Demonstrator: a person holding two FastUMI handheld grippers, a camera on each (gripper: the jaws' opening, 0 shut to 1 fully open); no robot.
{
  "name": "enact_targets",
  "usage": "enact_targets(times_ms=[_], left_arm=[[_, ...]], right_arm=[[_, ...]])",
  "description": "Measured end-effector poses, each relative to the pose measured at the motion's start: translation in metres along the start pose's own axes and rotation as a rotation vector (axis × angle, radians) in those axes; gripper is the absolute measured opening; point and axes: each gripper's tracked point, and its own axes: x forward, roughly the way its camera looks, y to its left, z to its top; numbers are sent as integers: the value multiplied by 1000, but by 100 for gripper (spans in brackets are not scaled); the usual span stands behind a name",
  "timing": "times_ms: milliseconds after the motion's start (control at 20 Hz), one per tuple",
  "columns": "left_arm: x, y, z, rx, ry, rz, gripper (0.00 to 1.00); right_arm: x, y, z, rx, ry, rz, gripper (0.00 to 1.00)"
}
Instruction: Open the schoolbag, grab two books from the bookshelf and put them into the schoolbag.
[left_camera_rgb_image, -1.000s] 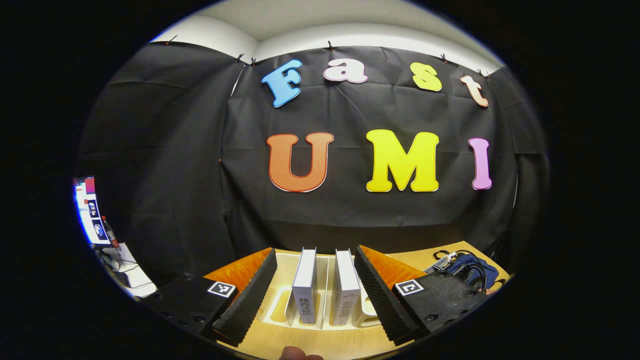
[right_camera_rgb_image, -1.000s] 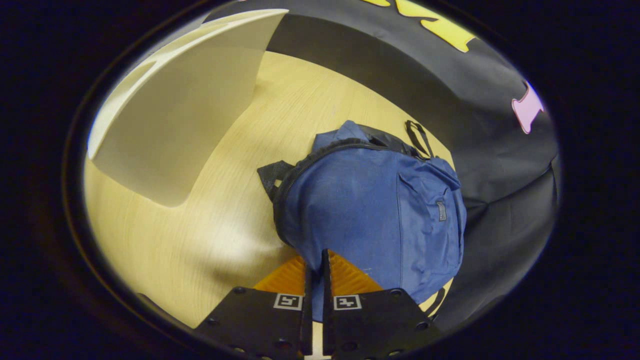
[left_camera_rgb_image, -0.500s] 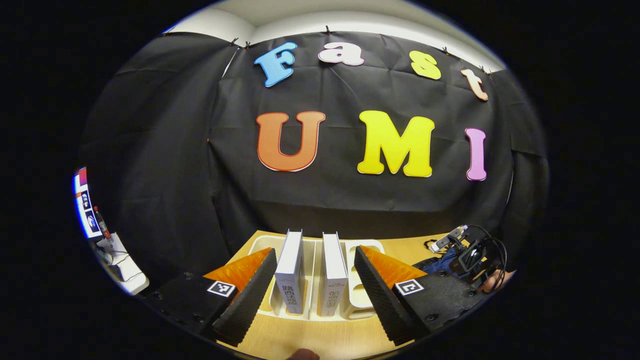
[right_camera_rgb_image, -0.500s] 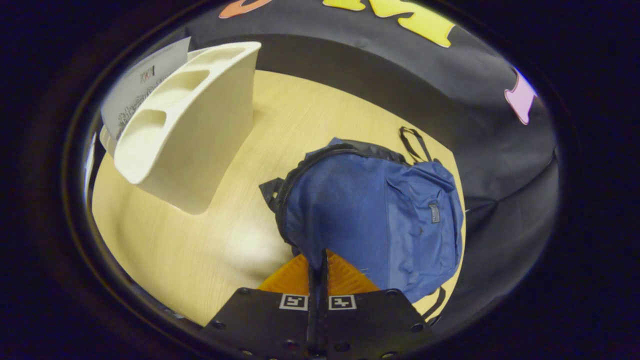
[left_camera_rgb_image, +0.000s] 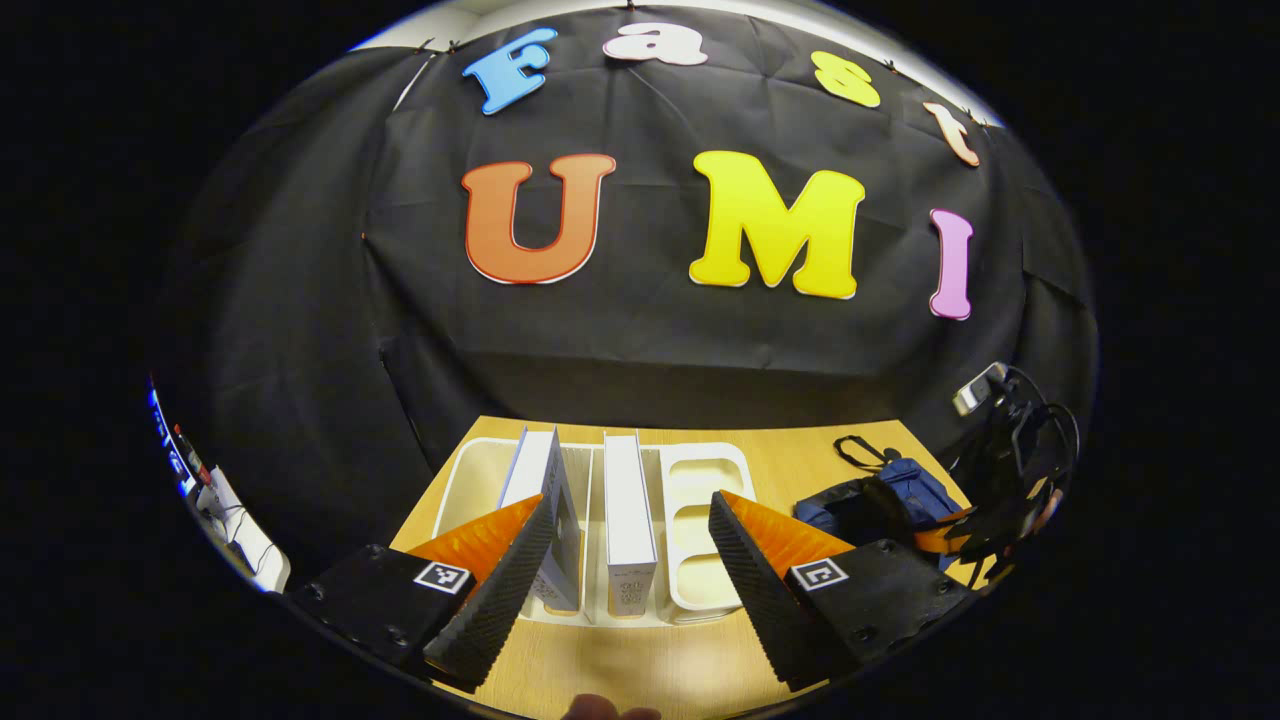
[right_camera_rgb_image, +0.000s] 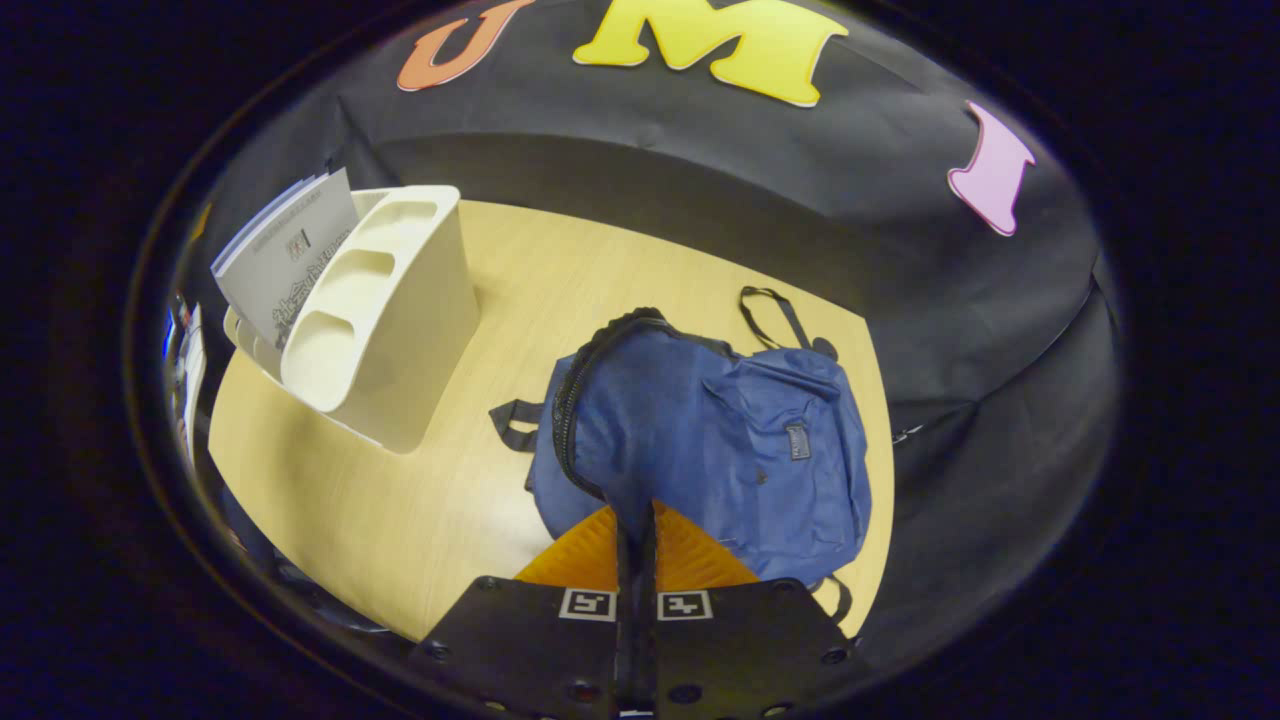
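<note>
Right gripper (right_camera_rgb_image: 636, 520): fingers pressed together on the near edge of the schoolbag (right_camera_rgb_image: 730, 440), apparently pinching fabric or the zipper pull; which of the two cannot be told.
Left gripper (left_camera_rgb_image: 630, 560): spread wide, holding nothing, hovering in front of the bookshelf (left_camera_rgb_image: 700, 480) with the two books between the finger lines but not touched.
Table (right_camera_rgb_image: 420, 500): light wood, carries bag and rack well apart.
Schoolbag: blue, lying flat on the table, front pocket up, dark zipper track curving along the left edge from the pinch point toward the top handle; mouth looks only partly parted at most. Seen also at the right of the left gripper view (left_camera_rgb_image: 900, 490).
Bookshelf: cream rack with slots, standing left of the bag.
Left book (left_camera_rgb_image: 545, 500): upright, leaning slightly left, just beside the left finger.
Right book (left_camera_rgb_image: 625, 510): upright in the middle slot, spine toward the camera.
Step in hand: judged as opening the bag, barely begun.
Doing it well: keep the pinch firm and pull along the zipper's curve, not straight up, so the light bag does not lift or slide; keep the path low and steady round the bend.
Risk: bag dragging across the table with nothing pinning it.
Next for left gripper: centre on one book, close on both covers.
</note>
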Motion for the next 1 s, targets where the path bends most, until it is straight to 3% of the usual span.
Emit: enact_targets(times_ms=[150,350,550,700,1000], left_arm=[[24,1,1,66,53,13,100],[50,-2,-8,14,201,-14,99],[69,1,-15,58,339,-17,99],[76,0,-19,79,445,-54,98],[84,4,-36,156,673,-39,99]], right_arm=[[-11,-31,8,22,-22,-7,0],[-18,-59,13,57,-33,14,3],[-25,-95,24,13,-58,3,0],[-23,-109,29,18,-65,17,0],[-22,-134,33,59,-71,37,0]])
